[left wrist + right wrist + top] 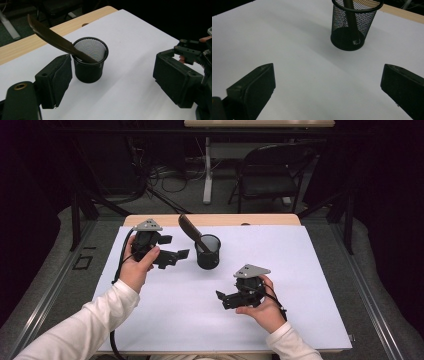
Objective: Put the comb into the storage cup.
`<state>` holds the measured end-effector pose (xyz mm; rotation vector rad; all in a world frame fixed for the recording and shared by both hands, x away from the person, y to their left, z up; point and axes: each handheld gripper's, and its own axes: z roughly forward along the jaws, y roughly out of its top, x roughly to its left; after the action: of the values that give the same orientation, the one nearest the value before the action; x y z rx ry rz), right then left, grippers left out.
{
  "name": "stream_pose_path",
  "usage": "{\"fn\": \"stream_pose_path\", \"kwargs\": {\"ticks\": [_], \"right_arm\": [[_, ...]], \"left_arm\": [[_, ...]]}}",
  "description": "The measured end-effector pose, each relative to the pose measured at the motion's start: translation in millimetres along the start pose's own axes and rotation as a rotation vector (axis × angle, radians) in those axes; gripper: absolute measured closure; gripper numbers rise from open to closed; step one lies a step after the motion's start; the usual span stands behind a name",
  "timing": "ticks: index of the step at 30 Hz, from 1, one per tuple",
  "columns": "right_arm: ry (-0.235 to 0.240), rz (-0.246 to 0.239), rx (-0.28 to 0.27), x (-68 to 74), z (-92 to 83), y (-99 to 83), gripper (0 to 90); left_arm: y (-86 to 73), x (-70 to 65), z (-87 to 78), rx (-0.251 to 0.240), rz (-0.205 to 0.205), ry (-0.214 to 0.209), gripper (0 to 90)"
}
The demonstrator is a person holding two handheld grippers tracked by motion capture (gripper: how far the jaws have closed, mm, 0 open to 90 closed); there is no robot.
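A black mesh cup (208, 252) stands upright on the white sheet (300, 285), a little behind the middle. A dark brown flat stick (189, 227) leans out of it toward the back left. My left gripper (176, 248) is held just left of the cup, pointing at it, open with nothing between the jaws. In the left gripper view the cup (90, 63) stands just past the left jaw, with the stick (53, 38) slanting up to the left. My right gripper (223, 299) hovers low, in front and right of the cup, open and empty. In the right gripper view the cup (353, 25) is ahead, well beyond the jaws.
The white sheet covers most of a wooden table; a bare wood strip (260, 219) shows along the far edge. Behind the table stand a black folding chair (272, 172) and a white table leg (207, 170), with cables on the floor.
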<state>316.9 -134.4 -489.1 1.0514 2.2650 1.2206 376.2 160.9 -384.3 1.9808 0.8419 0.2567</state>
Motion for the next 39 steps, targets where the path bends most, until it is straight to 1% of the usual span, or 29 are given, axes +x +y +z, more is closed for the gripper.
{"fn": "stream_pose_path", "kwargs": {"ticks": [3, 7, 9, 15, 19, 23, 28, 32, 34, 39], "right_arm": [[0.004, 0.005, -0.007, -2.5, -5.3, 1.6, 0.0], [-0.002, 0.007, 0.001, -7.5, -14.8, 3.5, 0.0], [-0.007, 0.006, 0.001, -10.4, -19.8, 4.2, 0.0], [-0.038, 0.021, -0.011, -20.6, -34.7, 4.0, 0.0], [-0.061, 0.031, -0.015, -25.8, -42.2, 1.0, 0.0], [-0.076, 0.035, -0.016, -29.4, -48.1, -3.0, 0.0], [-0.084, 0.047, -0.022, -31.6, -54.6, -7.7, 0.0], [-0.09, 0.067, -0.037, -33.8, -60.6, -10.8, 0.0], [-0.096, 0.068, -0.039, -35.3, -63.3, -12.7, 0.0], [-0.116, 0.083, -0.052, -39.8, -70.4, -19.2, 0.0]], "left_arm": [[-3.0, -0.2, -3.7, -0.005, -0.001, 0.0, 16.1], [-8.7, 1.2, -7.3, -0.011, -0.011, 0.005, 16.1], [-11.7, 3.1, -9.0, -0.017, -0.014, -0.003, 16.1], [-18.8, 8.8, -18.7, -0.04, -0.03, 0.004, 16.1], [-25.3, 11.6, -26.3, -0.048, -0.033, 0.011, 16.1], [-33.4, 12.5, -31.7, -0.053, -0.029, 0.029, 16.1], [-43.5, 12.4, -34.8, -0.057, -0.036, 0.032, 16.1], [-49.9, 12.6, -38.8, -0.055, -0.036, 0.052, 16.1], [-53.4, 13.0, -40.9, -0.059, -0.034, 0.06, 16.1], [-62.9, 16.6, -45.7, -0.065, -0.053, 0.075, 16.1]]}}
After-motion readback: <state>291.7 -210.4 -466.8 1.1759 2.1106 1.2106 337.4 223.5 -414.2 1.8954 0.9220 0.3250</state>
